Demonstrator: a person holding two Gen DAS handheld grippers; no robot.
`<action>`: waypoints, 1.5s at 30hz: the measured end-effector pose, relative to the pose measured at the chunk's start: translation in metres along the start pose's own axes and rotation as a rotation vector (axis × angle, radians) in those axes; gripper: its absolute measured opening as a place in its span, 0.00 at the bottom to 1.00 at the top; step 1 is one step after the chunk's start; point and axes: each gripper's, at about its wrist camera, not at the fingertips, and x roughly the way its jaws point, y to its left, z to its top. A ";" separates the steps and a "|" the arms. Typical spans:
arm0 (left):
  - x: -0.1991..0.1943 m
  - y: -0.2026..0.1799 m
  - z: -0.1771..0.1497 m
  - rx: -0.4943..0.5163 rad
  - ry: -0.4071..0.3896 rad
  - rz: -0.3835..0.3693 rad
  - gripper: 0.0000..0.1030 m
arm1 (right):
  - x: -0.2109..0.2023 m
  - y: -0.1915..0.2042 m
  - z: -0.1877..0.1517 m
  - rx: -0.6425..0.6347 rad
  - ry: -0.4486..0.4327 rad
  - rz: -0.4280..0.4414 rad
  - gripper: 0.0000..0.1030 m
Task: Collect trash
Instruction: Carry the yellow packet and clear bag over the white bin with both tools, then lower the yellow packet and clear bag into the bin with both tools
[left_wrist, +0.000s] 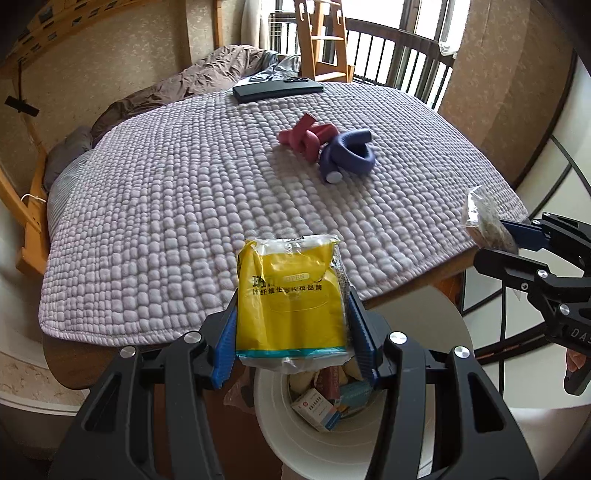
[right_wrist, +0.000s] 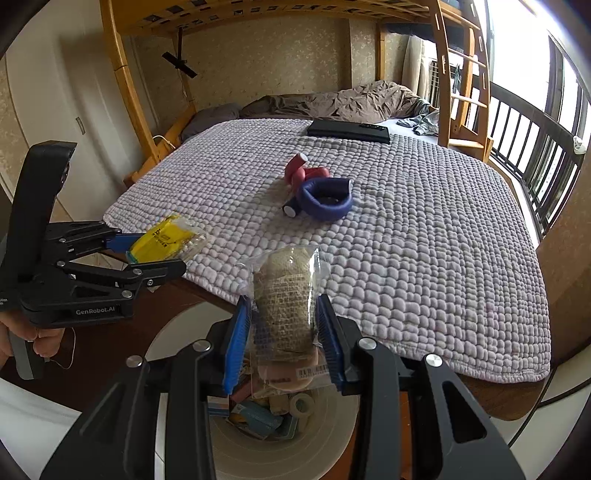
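My left gripper (left_wrist: 291, 321) is shut on a yellow tissue pack (left_wrist: 290, 295) and holds it above the white trash bin (left_wrist: 273, 417), which has several boxes and wrappers inside. My right gripper (right_wrist: 283, 325) is shut on a clear bag with a beige bandage roll (right_wrist: 284, 295) and holds it over the same bin (right_wrist: 229, 446). The right gripper with its bag (left_wrist: 487, 221) shows at the right in the left wrist view. The left gripper with the yellow pack (right_wrist: 162, 243) shows at the left in the right wrist view.
A bed with a quilted lilac blanket (left_wrist: 184, 192) lies just beyond the bin. On it are a red and a blue foam curler (left_wrist: 328, 147) and a flat black box (left_wrist: 277, 88). A wooden bunk ladder (right_wrist: 461, 85) and a balcony railing stand at the far right.
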 end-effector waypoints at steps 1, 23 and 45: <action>-0.001 -0.001 -0.001 0.002 0.003 -0.002 0.53 | 0.000 0.001 -0.002 -0.001 0.004 0.002 0.36; -0.001 -0.018 -0.030 0.088 0.077 -0.053 0.53 | 0.004 0.014 -0.029 -0.010 0.083 0.049 0.36; 0.042 -0.024 -0.060 0.098 0.179 -0.045 0.53 | 0.034 0.019 -0.063 0.011 0.196 0.071 0.36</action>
